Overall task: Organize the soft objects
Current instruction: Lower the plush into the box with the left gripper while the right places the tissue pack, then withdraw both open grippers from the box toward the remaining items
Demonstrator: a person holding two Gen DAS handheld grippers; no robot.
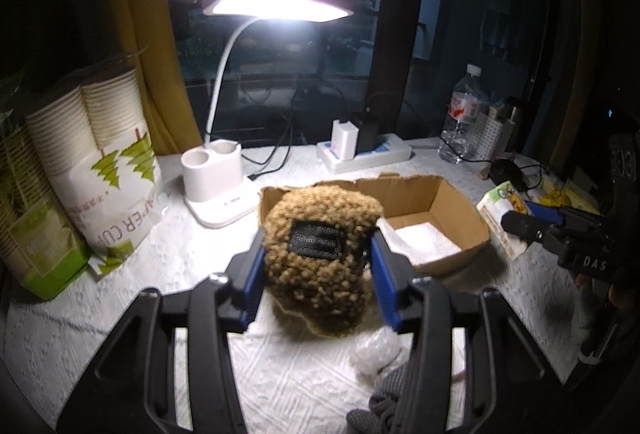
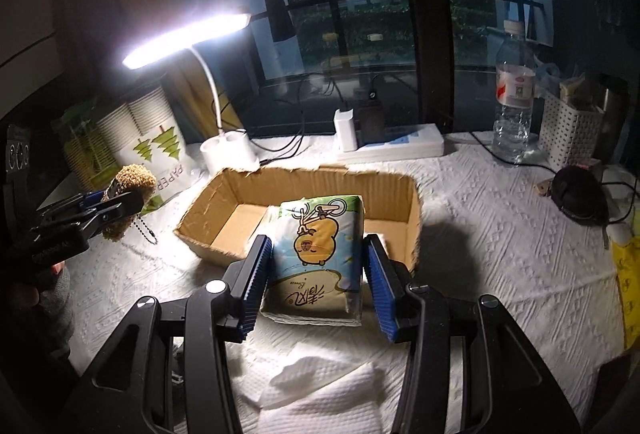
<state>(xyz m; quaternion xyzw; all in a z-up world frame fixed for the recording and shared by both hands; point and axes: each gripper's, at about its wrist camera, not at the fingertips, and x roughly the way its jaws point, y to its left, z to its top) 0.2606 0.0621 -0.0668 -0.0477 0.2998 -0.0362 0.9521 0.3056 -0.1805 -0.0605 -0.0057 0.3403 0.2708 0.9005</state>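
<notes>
The left claw point(image 1: 318, 266) grips a brown fuzzy plush point(image 1: 320, 258) and the right claw point(image 2: 316, 282) grips a tissue pack point(image 2: 320, 258), both near the cardboard box point(image 2: 414, 209).

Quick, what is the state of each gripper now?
Left gripper: closed on the fuzzy brown plush, held off the table.
Right gripper: closed on the tissue pack, at the cardboard box.

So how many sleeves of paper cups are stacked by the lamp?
2 show clearly: paper cup stack and a second stack beside it, both left of the lamp against the curtain. More may hide behind the green box.
</notes>
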